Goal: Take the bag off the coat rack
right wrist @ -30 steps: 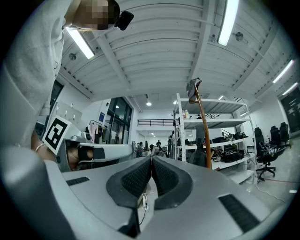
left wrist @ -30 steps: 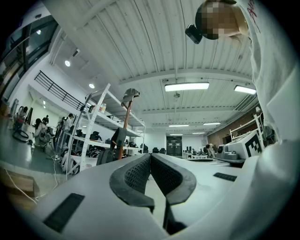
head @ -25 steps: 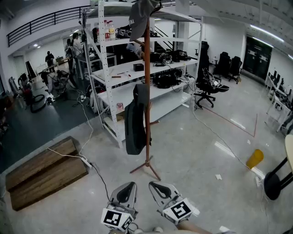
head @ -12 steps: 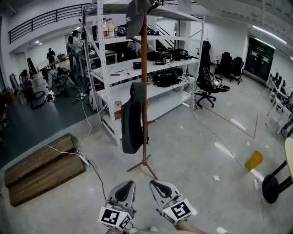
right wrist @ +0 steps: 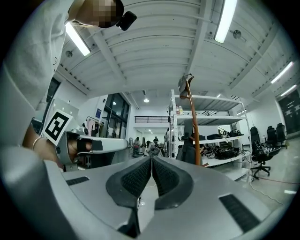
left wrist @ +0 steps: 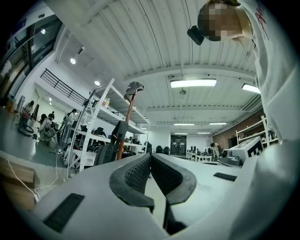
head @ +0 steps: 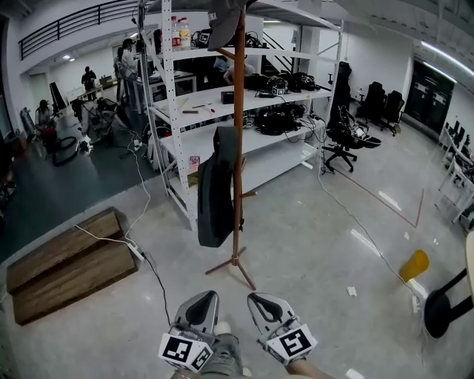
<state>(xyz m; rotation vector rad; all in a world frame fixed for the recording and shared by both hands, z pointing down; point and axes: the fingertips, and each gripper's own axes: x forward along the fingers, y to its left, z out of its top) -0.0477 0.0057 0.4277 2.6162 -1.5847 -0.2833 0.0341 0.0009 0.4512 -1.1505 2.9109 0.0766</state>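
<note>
**Task status: approach stage, bag not yet taken.**

Both sets of jaws are closed pad to pad with nothing between them. You hold the left gripper (left wrist: 150,159) and the right gripper (right wrist: 151,161) low and side by side, well apart from the rack (head: 238,89). The bag (head: 215,196) hangs at mid-height on the rack, against the left side of the pole, with its bottom clear of the floor (head: 318,237). A cap (head: 222,21) sits on the rack's top. No step is complete, and neither gripper touches the bag or the rack. By this reading you have yet to close in on the rack, open one set of jaws, grip the bag near its top, lift it off its peg and draw it clear. The hanging loop is too small to make out from here.
</note>
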